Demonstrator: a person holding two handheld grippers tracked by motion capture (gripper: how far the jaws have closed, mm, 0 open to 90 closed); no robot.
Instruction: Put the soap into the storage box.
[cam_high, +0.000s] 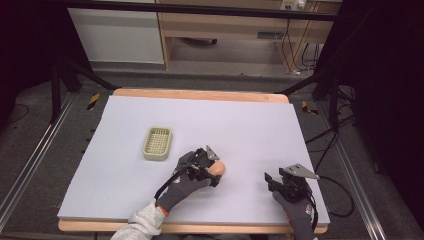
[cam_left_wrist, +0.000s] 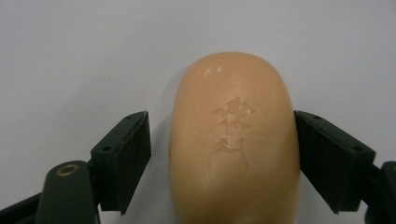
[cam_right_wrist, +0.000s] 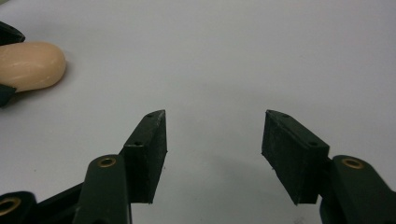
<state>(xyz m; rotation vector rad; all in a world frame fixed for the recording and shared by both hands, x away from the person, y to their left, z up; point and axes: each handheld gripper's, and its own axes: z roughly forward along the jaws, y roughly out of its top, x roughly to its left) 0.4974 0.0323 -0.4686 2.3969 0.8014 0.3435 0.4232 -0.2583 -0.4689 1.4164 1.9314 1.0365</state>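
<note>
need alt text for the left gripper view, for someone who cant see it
A peach-coloured bar of soap with a stamped mark lies on a pale grey table between the two black jaws of the left gripper. The right jaw is at the soap's side; a small gap separates the left jaw from it.

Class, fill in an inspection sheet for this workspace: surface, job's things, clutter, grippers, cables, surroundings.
Surface: pale lilac mat on a wooden table.
Job's things: peach oval soap bar lies flat between the left jaws; pale green slotted plastic soap dish sits beyond it, empty.
Clutter: nothing seen.
Grippers: left hand-held gripper straddles the soap, one pad at its side, a gap at the other; right hand-held gripper is open and holds nothing.
Cables: a black cable trails from the left hand-held gripper.
Surroundings: dark floor, metal rails, wooden furniture behind.
</note>
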